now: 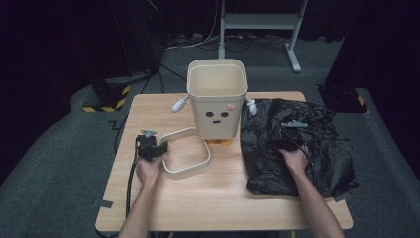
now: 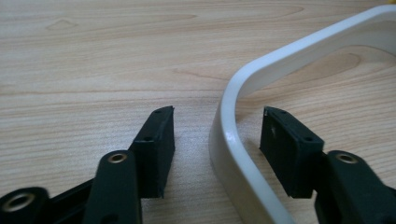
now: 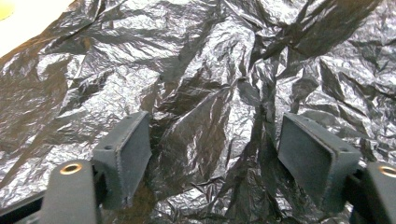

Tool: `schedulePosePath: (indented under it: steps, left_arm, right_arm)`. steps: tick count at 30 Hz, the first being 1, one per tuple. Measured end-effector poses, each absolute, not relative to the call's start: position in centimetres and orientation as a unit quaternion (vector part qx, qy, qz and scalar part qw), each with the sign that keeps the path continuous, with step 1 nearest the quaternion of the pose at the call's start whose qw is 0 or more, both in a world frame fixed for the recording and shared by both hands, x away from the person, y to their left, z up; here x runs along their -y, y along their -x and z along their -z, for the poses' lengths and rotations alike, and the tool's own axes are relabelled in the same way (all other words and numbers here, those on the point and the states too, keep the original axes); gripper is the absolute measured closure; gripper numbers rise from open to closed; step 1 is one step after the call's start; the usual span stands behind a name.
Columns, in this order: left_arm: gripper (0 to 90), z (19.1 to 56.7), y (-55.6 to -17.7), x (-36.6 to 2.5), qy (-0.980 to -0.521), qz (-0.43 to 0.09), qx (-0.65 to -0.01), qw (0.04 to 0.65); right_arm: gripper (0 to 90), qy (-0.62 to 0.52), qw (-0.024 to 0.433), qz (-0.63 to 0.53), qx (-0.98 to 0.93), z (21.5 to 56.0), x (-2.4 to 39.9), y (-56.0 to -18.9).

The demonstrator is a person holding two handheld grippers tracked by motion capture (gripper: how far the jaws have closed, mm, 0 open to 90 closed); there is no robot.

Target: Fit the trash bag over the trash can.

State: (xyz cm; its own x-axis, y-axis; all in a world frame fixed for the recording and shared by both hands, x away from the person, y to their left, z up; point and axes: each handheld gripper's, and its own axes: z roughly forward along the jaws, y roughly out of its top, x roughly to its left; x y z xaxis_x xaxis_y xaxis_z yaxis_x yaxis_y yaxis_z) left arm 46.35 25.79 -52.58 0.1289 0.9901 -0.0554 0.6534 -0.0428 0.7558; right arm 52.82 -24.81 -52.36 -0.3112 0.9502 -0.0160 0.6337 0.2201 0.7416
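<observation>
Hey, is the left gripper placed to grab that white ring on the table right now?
Probably yes. The left gripper is open with its jaws standing on either side of the white ring, and nothing lies between them.

Cream bin [image 1: 216, 96] w/ black face dots, crinkly black bag [image 1: 297, 146], light woodgrain table [image 1: 208, 198].

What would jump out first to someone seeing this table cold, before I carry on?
The cream bin with a cartoon face stands upright at the table's far middle, open and empty-looking. A crumpled black plastic bag sprawls over the table's right side, with the right gripper open over it. Left of the bin, a cream ring frame lies flat, and the left gripper straddles its rim with jaws open.
</observation>
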Motion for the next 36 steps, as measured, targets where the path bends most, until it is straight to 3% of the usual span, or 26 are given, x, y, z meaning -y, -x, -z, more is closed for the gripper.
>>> schedulePosePath:
  steps: [2,10,20,24,29,30,31,32,36]
  left_arm:
    - [41.6,52.7,-46.3,-25.7,-0.679,-0.262,-0.603,0.327]
    - [37.2,52.7,-46.0,-25.5,-0.679,-0.26,-0.605,0.326]
    - [36.6,52.7,-46.1,-25.6,-0.678,-0.258,-0.605,0.329]
    - [36.5,52.7,-46.1,-25.6,-0.677,-0.258,-0.605,0.329]
    - [36.5,52.7,-46.1,-25.6,-0.677,-0.258,-0.605,0.329]
    - [36.5,52.7,-46.1,-25.6,-0.677,-0.258,-0.605,0.329]
    - [36.5,52.7,-46.1,-25.6,-0.677,-0.258,-0.605,0.329]
    - [36.6,52.7,-46.1,-25.7,-0.678,-0.259,-0.605,0.329]
    - [36.5,52.7,-46.1,-25.7,-0.678,-0.258,-0.605,0.329]
  right_arm:
    - [23.1,-0.535,0.235,-0.311,-0.75,52.0,24.9,-52.8]
    - [15.7,-0.54,0.271,-0.323,-0.728,50.0,26.0,-52.9]
    - [14.1,-0.572,0.247,-0.307,-0.72,51.4,25.6,-56.3]
    - [26.1,-0.576,0.25,-0.302,-0.717,52.1,25.4,-56.5]
    - [64.3,-0.562,0.251,-0.305,-0.727,51.7,25.5,-56.3]
    - [64.3,-0.562,0.251,-0.305,-0.727,51.7,25.5,-56.3]
    - [70.2,-0.557,0.251,-0.306,-0.73,51.7,25.5,-56.3]
    - [81.3,-0.551,0.252,-0.307,-0.734,51.7,25.4,-56.1]
    - [88.5,-0.533,0.251,-0.298,-0.751,51.5,25.1,-55.9]
